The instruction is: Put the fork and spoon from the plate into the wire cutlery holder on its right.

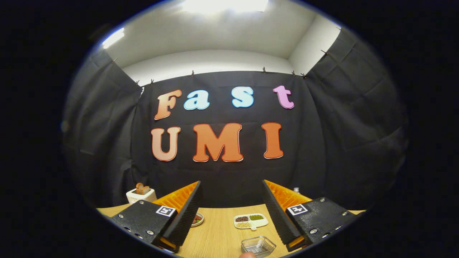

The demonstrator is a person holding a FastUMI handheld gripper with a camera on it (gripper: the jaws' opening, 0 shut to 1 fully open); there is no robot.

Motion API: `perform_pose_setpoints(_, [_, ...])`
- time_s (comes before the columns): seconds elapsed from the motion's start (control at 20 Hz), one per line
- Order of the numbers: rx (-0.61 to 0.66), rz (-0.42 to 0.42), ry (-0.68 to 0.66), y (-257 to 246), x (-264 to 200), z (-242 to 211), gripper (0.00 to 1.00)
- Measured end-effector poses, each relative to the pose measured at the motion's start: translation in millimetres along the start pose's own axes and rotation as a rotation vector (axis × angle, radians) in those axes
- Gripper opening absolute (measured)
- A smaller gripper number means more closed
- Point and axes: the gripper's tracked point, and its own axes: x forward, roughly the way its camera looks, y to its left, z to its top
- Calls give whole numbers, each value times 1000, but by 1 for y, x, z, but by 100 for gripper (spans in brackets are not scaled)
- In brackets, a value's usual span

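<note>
Wooden bench [218,233] lies below the gripper [231,209], whose jaws stand wide open and empty; a wire basket [258,246] sits between them, a sectioned dish [251,221] beyond.

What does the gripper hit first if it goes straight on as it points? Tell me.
The gripper is open, nothing between its fingers. It points level over the table, so it would likely pass above the divided dish and reach the black cloth wall first. Depth is hard to judge here.
</note>
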Motion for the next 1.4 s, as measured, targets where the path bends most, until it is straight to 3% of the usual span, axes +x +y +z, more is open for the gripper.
perform_pose_setpoints(0.45, [-25,201,206,106,-3,-57,97])
perform_pose_setpoints(0.75, [-29,340,497,171,-29,-140,98])
perform_pose_setpoints(1.1, [-20,475,870,208,-74,-212,98])
perform_pose_setpoints(1.4, [-30,507,1211,212,-115,-258,92])
